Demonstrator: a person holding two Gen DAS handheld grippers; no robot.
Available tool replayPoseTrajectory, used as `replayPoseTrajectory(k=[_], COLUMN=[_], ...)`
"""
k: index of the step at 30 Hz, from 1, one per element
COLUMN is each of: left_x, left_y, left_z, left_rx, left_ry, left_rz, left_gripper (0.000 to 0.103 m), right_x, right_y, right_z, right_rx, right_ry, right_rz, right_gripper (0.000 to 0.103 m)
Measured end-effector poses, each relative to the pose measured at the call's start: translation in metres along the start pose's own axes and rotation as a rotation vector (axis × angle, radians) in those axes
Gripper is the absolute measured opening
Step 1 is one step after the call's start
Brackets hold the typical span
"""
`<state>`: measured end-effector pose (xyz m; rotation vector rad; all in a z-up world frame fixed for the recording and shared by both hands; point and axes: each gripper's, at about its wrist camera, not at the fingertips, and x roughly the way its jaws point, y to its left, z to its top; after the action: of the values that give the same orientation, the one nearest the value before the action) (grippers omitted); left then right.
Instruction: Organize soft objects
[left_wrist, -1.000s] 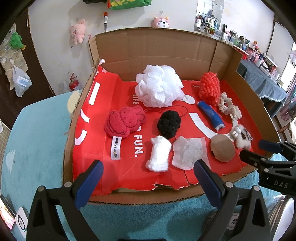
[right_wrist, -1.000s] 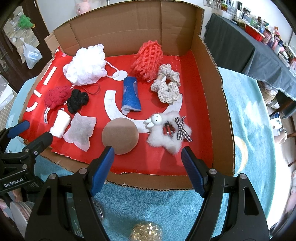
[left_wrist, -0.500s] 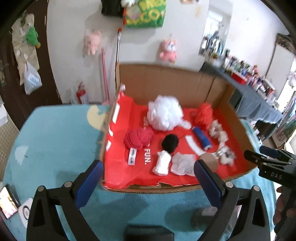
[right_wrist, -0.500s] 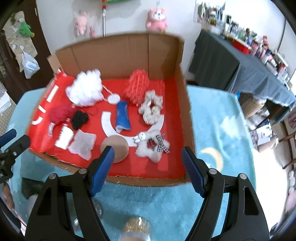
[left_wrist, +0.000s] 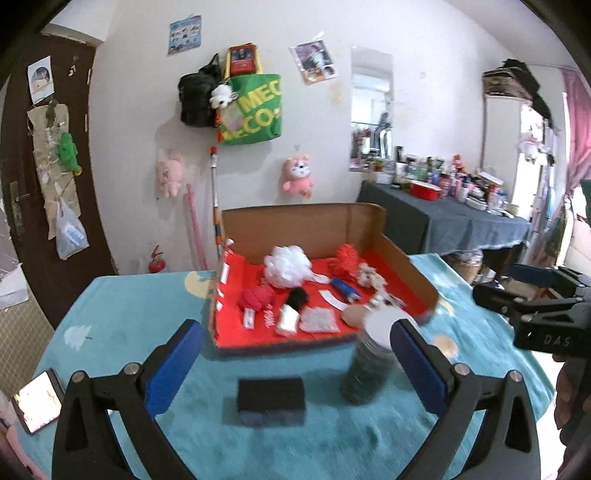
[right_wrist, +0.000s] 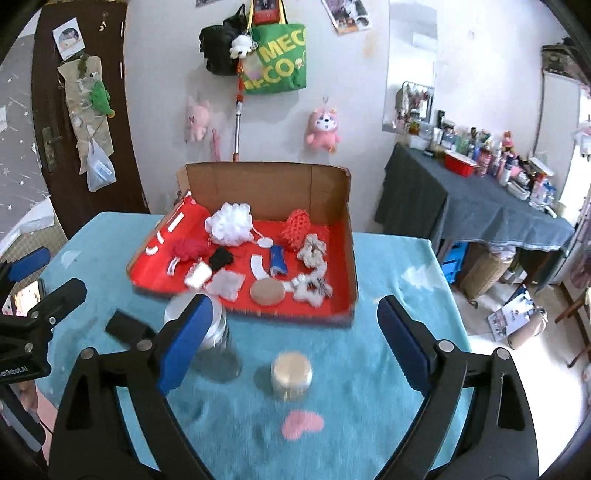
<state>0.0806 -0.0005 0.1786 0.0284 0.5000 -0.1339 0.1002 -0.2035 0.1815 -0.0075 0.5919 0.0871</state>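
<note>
A cardboard box (left_wrist: 406, 258) lined in red stands on the teal table and holds the soft things. Among them are a white bath pouf (left_wrist: 288, 266), a red knitted piece (left_wrist: 256, 299), a black pom (left_wrist: 297, 298), a red net sponge (right_wrist: 295, 230), a blue roll (right_wrist: 277, 260), a cream scrunchie (right_wrist: 312, 249), a brown round pad (right_wrist: 266, 291) and a white bunny clip (right_wrist: 310, 288). My left gripper (left_wrist: 295, 339) hangs open and empty, well short of the box. My right gripper (right_wrist: 295, 314) is also back from the box (right_wrist: 266, 184); its jaws are opening with nothing held.
Between the grippers and the box stand a white-lidded jar (left_wrist: 369, 365), a black block (left_wrist: 271, 400) and a gold-lidded jar (right_wrist: 291, 374). A phone (left_wrist: 37, 400) lies at the table's left edge. A cluttered dark-clothed side table (right_wrist: 480, 206) stands at the right.
Both grippers have drawn back and risen from the box, which now looks smaller and farther. The jars and black block have come into view. The right jaws have spread wider.
</note>
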Motion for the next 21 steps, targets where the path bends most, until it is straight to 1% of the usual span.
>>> replayPoseTrajectory(k=[4, 8, 14, 21], left_x=[-0.005, 0.005, 0.04, 0.067], left_y=[-0.01, -0.013, -0.01, -0.013], left_z=[-0.029, -0.054, -0.09, -0.122], left_rx=[-0.002, -0.022, -0.066, -0.054], left_ry=[0.001, 0.043, 0.158, 0.263], left_rz=[-0.035, -0.065, -0.041, -0.017], left_gripper=[0.103, 0.103, 0.103, 0.103], right_x=[-0.006, 0.005, 0.045, 0.071], right_y=[0.008, 0.012, 0.012, 0.008], right_z=[-0.038, -0.07, -0.111, -0.138], right_rx=[-0.011, 0.008, 0.05, 0.082], right_ry=[0.002, 0.036, 0.141, 0.208], right_rz=[-0.009, -0.001, 0.002, -0.017], right_gripper=[0.092, 0.092, 0.092, 0.092])
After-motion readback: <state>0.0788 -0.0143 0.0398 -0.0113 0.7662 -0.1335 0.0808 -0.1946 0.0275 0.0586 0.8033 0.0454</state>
